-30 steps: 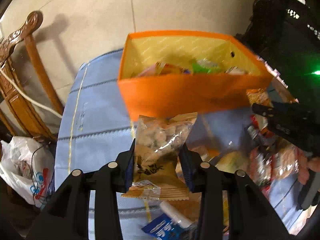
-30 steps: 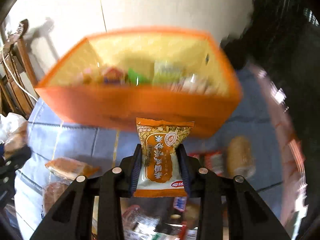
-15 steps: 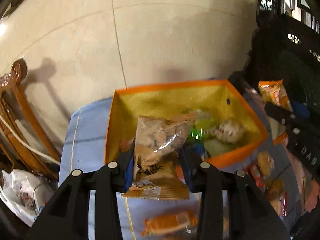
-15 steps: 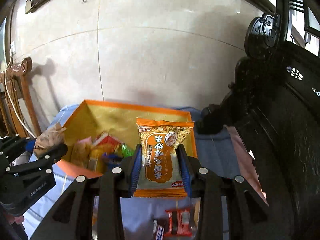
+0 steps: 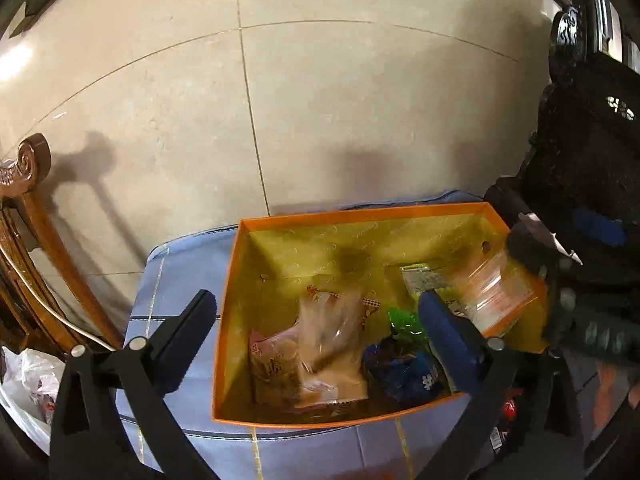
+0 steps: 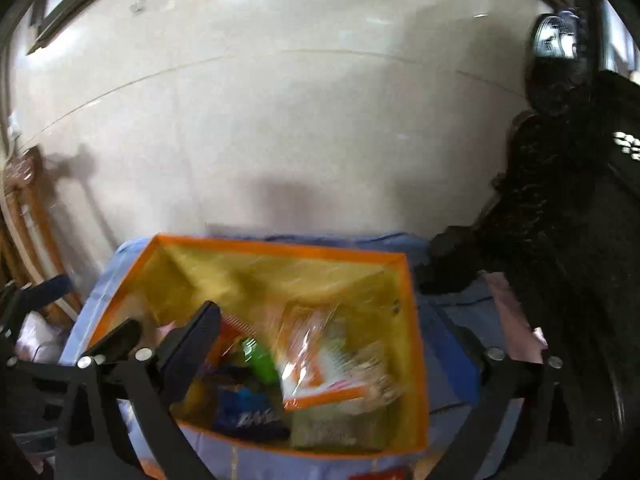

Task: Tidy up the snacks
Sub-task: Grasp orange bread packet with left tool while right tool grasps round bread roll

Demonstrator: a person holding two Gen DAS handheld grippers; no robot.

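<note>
An orange box (image 5: 360,214) with a yellow inside stands on the blue tablecloth (image 5: 176,280) and holds several snack packets. My left gripper (image 5: 316,304) hangs above the box and its jaws are opening. A clear bag of pale round snacks (image 5: 332,344) lies loose below them, blurred, touching neither pad. In the right wrist view my right gripper (image 6: 326,316) is also over the box (image 6: 280,248), its jaws opening. Its orange packet (image 6: 316,356) drops free between them, blurred. The right gripper's black body (image 5: 560,280) shows at the box's right edge in the left wrist view.
A green packet (image 5: 404,320) and a blue one (image 5: 404,368) lie in the box. A carved wooden chair (image 5: 24,184) and a white plastic bag (image 5: 28,376) are at the left. Dark carved furniture (image 5: 592,140) stands at the right. A tiled wall rises behind the table.
Both grippers rose from in front of the box to above it. Both then spread their jaws and let go: the clear bag and the orange packet now fall into the box.
</note>
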